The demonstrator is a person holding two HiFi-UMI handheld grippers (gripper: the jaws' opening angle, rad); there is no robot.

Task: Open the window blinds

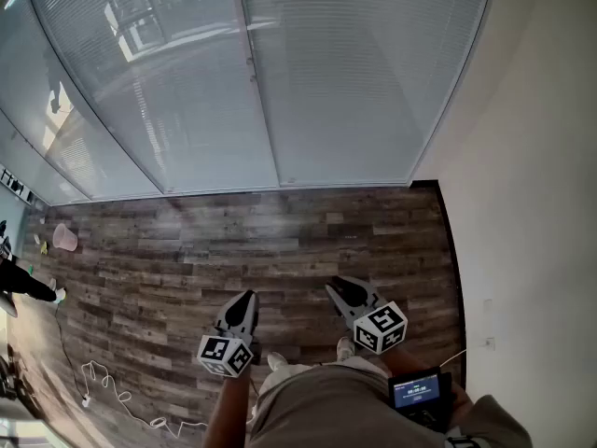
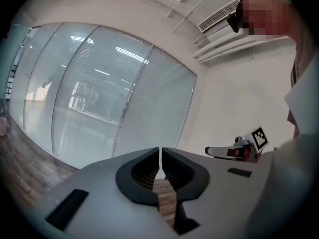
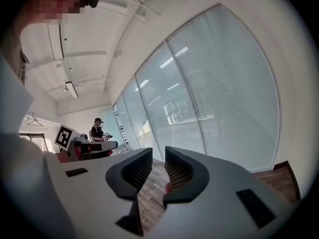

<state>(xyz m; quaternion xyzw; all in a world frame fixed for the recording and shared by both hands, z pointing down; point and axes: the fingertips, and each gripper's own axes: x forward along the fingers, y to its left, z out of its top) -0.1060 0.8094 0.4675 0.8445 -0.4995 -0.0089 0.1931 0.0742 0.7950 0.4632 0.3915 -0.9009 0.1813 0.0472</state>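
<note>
Looking down from the head camera, I see both grippers held low at 6 o'clock over the wooden floor [image 1: 187,250], touching nothing. My left gripper [image 1: 250,297] has its fingers pressed together with nothing between them. My right gripper [image 1: 338,286] shows a narrow gap between its fingers, empty too, with only floorboards visible through it. The blinds [image 1: 364,73] fill the window at 12 o'clock, well apart from both grippers, with their slats closed down to the floor line. A white wall [image 1: 532,203] runs along 3 o'clock. A pink cup [image 1: 64,237] sits on the floor at 9 o'clock, near the glass.
</note>
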